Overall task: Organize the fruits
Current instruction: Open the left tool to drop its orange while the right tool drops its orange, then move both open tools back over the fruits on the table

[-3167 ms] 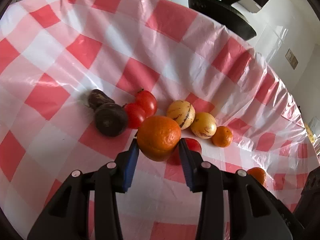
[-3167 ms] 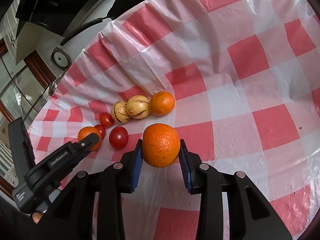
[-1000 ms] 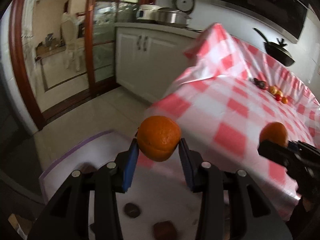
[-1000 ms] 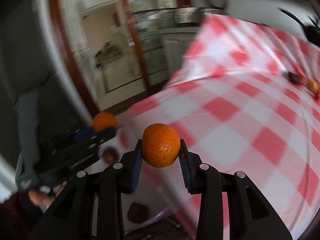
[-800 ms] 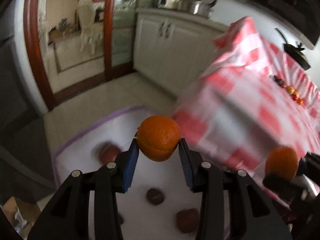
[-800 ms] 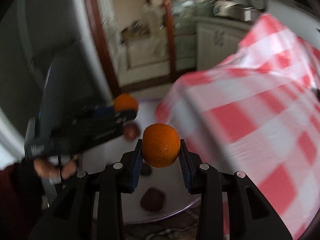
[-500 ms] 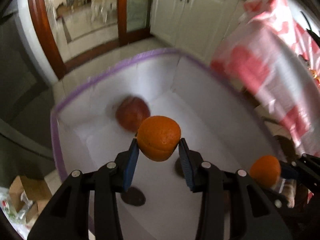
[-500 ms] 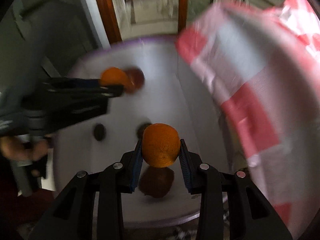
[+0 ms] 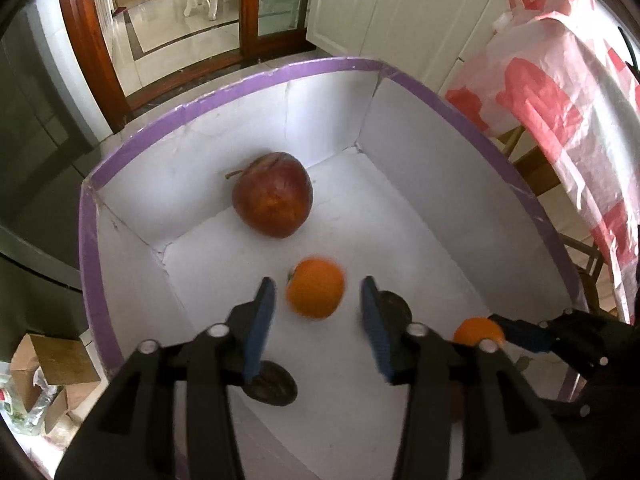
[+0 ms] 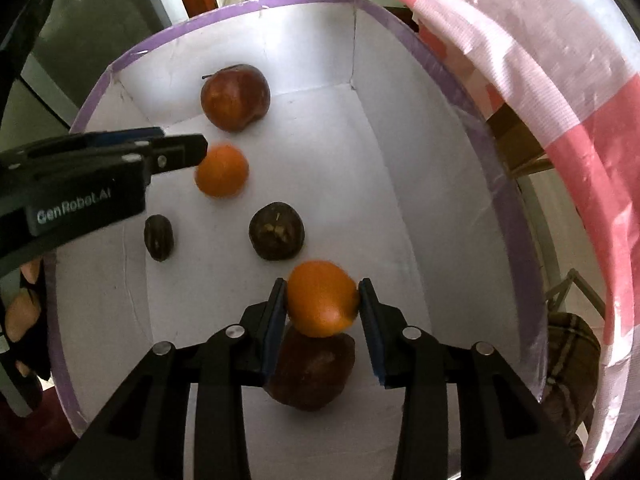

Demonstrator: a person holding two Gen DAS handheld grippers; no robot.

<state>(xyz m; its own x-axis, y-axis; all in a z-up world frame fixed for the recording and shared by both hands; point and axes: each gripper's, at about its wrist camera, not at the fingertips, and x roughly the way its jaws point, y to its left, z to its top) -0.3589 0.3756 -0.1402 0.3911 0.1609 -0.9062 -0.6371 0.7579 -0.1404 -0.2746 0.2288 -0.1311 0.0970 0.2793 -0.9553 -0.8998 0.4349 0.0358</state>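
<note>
Now left gripper (image 9: 318, 322) fingers spread, orange (image 9: 315, 293) dropping free. Right gripper (image 10: 323, 320) fingers just loosening, flanking second orange (image 10: 322, 298). Firm, round, roll-prone; grip across widest part.

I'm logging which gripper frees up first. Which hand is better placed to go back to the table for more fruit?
Left. The left gripper stands open, its orange loose over the box. The right gripper has its orange between its pads, barely parted.

My left gripper (image 9: 318, 316) at lower centre of its view, pointing steeply down, jaws just opened with the orange (image 9: 315, 293) loose between them, my right gripper (image 10: 322, 312) lower centre, jaws just easing apart, pads beside its orange (image 10: 321, 298).
</note>
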